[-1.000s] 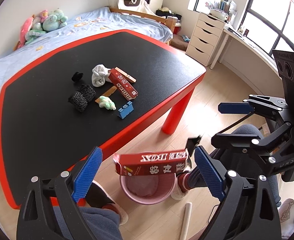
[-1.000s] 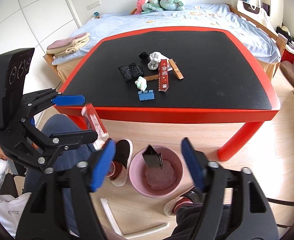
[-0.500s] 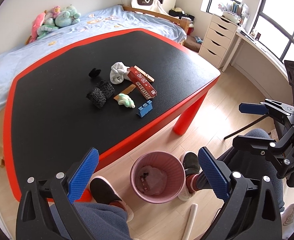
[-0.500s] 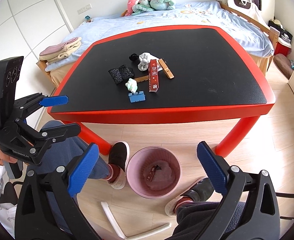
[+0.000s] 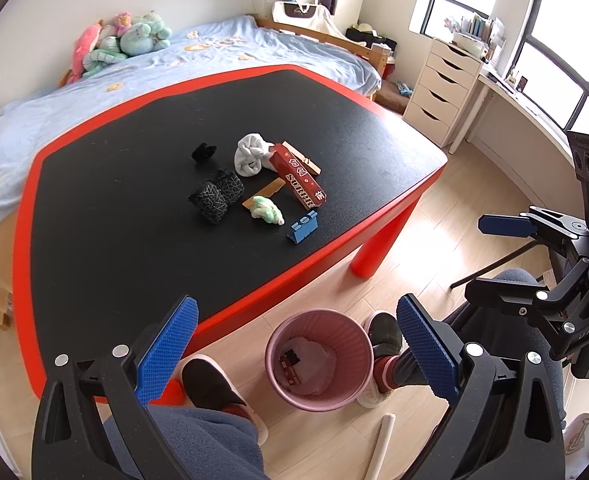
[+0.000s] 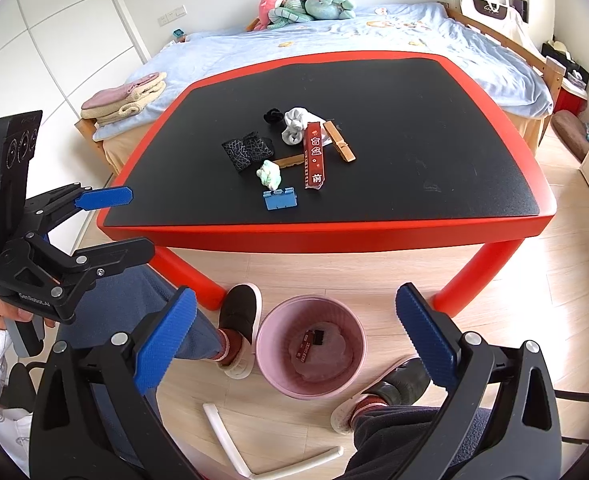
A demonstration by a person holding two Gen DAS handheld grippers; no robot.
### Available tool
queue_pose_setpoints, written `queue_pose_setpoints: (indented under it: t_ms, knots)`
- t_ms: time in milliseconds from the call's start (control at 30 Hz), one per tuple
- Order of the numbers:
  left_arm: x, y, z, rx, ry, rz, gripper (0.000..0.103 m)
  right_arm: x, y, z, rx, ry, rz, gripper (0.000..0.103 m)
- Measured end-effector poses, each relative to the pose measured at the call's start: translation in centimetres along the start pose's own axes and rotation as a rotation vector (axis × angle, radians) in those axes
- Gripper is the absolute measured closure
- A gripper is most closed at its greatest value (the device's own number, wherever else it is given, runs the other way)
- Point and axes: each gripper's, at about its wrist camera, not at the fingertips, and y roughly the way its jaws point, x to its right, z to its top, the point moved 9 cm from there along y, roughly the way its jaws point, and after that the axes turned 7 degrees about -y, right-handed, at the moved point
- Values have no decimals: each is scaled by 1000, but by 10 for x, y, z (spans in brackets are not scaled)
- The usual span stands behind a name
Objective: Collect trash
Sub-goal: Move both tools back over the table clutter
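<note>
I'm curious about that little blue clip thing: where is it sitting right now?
The blue clip sits on the black-topped table, nearest its front edge, just in front of the pale green wad and left of the long red box.

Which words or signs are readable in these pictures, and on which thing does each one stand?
"SURPR": red box on the table, left view; the print runs on, unclear.
"盲盒" and "前": same red box, right view.
Print on the red box in the pink bin: too small.
Lettering on the left gripper body: too blurred.
</note>
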Motion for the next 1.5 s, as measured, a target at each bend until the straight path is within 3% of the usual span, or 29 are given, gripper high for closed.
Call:
queue_pose_setpoints:
  t_ms: [700, 1033, 1500]
  knots:
    - [-46, 17, 55, 19, -11, 14, 7, 14, 32, 71, 9, -40, 9, 5]
    - [-67, 54, 78, -44, 24, -12, 7, 26, 73, 96, -33, -44, 23, 5]
    - [-87, 109, 85, -136, 67, -62, 8, 40, 135, 103, -104, -31, 51, 8]
